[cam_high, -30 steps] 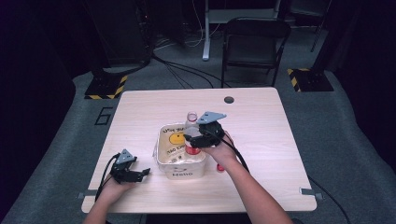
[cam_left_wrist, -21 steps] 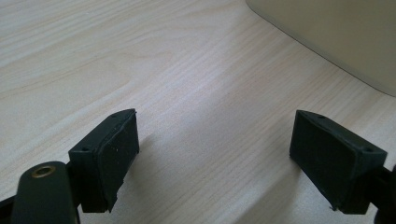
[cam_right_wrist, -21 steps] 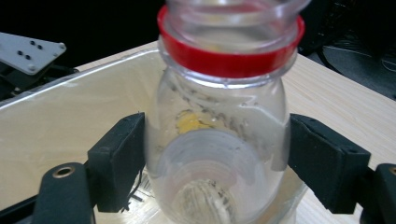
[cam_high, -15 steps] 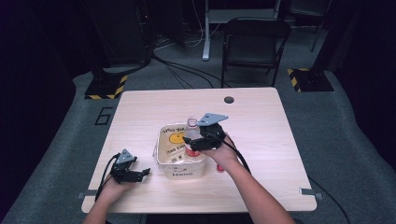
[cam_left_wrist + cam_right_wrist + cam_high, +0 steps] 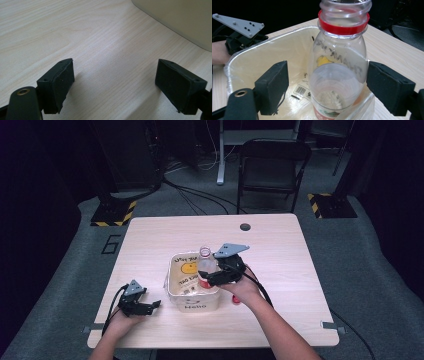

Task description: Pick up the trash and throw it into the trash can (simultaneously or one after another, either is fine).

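Note:
A clear plastic bottle (image 5: 205, 265) with a red neck ring and no cap stands upright in the cream bin (image 5: 195, 304). My right gripper (image 5: 211, 278) reaches it from the right. In the right gripper view the bottle (image 5: 338, 75) stands between the jaws of the right gripper (image 5: 327, 82), which have just been opening. One pad (image 5: 274, 85) is clearly off it, the other sits at its edge. My left gripper (image 5: 152, 305) rests open on the table left of the bin, with bare wood between the jaws of the left gripper (image 5: 115, 80).
The bin's rim (image 5: 249, 53) shows black print and a barcode label inside. A small red thing (image 5: 235, 299) lies on the table by my right hand. A cable hole (image 5: 245, 226) is near the table's far edge, and a chair (image 5: 272, 165) stands beyond it.
The right gripper has shifted very slightly to the right beside the bottle, which still stands in the bin. The left hand has not moved.

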Available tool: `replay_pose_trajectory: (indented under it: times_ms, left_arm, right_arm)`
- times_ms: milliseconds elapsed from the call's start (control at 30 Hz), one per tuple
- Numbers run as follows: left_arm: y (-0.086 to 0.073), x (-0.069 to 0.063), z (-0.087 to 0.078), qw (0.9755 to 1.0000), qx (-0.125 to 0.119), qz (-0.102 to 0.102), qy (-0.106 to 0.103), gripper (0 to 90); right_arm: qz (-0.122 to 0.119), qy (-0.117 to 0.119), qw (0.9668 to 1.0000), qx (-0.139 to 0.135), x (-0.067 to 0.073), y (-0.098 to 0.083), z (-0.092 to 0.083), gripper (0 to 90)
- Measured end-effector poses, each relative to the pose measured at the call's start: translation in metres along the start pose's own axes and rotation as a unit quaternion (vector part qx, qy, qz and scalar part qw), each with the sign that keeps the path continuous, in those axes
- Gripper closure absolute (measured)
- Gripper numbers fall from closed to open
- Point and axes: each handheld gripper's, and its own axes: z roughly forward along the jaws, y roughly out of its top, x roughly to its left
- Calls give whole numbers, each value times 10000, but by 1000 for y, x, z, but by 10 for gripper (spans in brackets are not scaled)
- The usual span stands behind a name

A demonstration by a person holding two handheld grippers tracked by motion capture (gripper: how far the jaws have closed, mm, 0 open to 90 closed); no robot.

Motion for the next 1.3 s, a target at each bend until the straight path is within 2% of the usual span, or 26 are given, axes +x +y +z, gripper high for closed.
replay_pose_trajectory:
  times_ms: [233, 400, 700, 1100, 1300]
  left_arm:
    - [0, 0, 0, 10000, -3, -4, 3, 156]
    - [0, 0, 0, 10000, -3, -2, 0, 156]
    - [0, 0, 0, 10000, -3, -2, 5, 156]
    - [0, 0, 0, 10000, -2, -2, 5, 156]
    - [0, 0, 0, 10000, -2, -1, 5, 156]
  right_arm:
    - [33, 0, 10000, -24, 1, -6, -13, 175]
    - [34, -57, 10000, 42, 0, -16, -26, 180]
    - [35, -120, 9999, -37, -2, -33, -45, 221]
    - [13, -245, 9997, -13, -3, -58, -63, 263]
    - [111, -327, 9994, 47, -4, -72, -66, 267]
